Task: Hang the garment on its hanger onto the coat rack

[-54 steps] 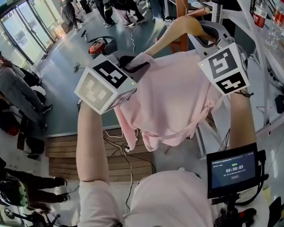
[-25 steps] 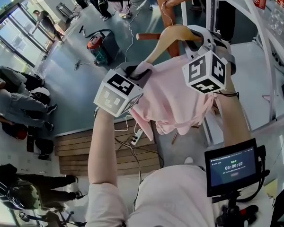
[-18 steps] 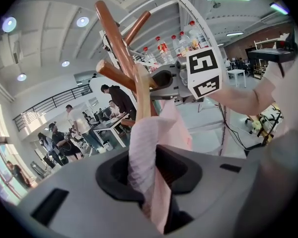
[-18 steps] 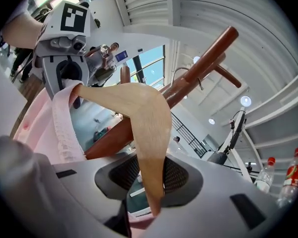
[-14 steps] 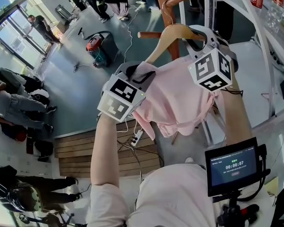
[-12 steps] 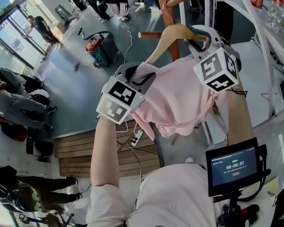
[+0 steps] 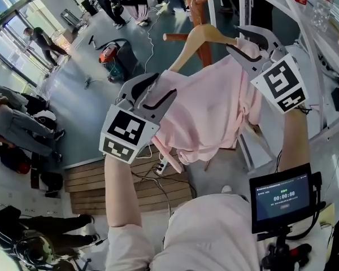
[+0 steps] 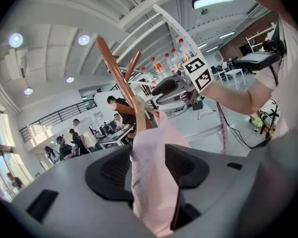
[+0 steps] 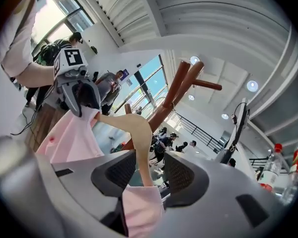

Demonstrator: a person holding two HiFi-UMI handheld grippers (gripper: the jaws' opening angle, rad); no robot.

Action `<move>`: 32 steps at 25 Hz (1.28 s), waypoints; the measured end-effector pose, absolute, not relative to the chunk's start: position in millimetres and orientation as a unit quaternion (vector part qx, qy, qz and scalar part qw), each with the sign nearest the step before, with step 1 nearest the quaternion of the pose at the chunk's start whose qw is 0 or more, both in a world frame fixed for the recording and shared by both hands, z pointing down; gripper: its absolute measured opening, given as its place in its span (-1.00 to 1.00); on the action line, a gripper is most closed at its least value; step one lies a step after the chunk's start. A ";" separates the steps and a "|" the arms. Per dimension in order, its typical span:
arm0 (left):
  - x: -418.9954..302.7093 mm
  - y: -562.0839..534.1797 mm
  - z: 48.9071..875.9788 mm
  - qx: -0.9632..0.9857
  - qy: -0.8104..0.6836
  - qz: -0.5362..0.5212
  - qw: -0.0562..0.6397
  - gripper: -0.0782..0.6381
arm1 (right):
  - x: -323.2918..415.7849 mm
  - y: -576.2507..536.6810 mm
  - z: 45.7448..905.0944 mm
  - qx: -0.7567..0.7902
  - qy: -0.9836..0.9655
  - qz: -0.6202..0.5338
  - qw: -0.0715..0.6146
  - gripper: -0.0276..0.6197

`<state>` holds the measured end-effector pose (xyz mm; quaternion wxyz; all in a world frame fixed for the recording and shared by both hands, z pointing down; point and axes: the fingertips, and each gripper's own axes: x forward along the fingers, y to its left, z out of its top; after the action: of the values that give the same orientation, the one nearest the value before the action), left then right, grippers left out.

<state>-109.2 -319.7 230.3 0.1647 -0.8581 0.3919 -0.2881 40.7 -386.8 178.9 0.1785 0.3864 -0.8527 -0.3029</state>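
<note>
At the coat rack point(image 7: 193, 1), the pink garment point(image 7: 206, 106) hung on its wooden hanger point(image 7: 199, 36), raised level with the lower brown peg point(image 7: 178, 37). The left gripper point(image 7: 165, 83) was opening, its fingers spreading with the garment's shoulder fabric lying loose between them. The right gripper point(image 7: 234, 38) stood with its fingers apart around the hanger's other arm and its cloth, and no pad was seen pressing. Whether the hook sat over the peg could not be made out. In my judgement the step in hand was the release after hanging. The next move calls for drawing both grippers straight back off the shoulders without dragging the fabric or lifting the hanger.
</note>
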 end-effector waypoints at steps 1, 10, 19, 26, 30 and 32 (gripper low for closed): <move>-110.4 -316.9 222.8 -0.857 0.397 -0.279 0.172 -0.20 | 42.5 -384.4 177.6 0.390 -0.850 -0.307 0.177 -0.41; -127.9 -261.4 154.0 -0.851 0.456 -0.099 0.241 -0.20 | 28.8 -331.9 183.5 0.406 -0.856 -0.293 0.129 -0.42; -174.9 -207.8 196.6 -0.853 0.451 -0.046 0.259 -0.20 | -12.1 -244.8 227.8 0.440 -0.856 -0.234 0.137 -0.42; -147.5 -195.9 262.6 -0.905 0.380 -0.022 0.190 -0.20 | -8.5 -202.3 276.8 0.487 -0.837 -0.200 0.151 -0.42; -131.3 -195.6 296.3 -0.922 0.359 -0.016 0.140 -0.21 | 0.8 -188.9 294.9 0.507 -0.829 -0.187 0.145 -0.42; -129.1 -192.4 311.5 -0.928 0.354 -0.009 0.113 -0.22 | 3.1 -181.8 301.6 0.514 -0.827 -0.180 0.141 -0.42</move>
<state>-129.1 -192.4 311.5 0.1127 -0.9283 0.3543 -0.0091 3.1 -181.8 301.6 0.1414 0.5141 -0.8266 -0.1801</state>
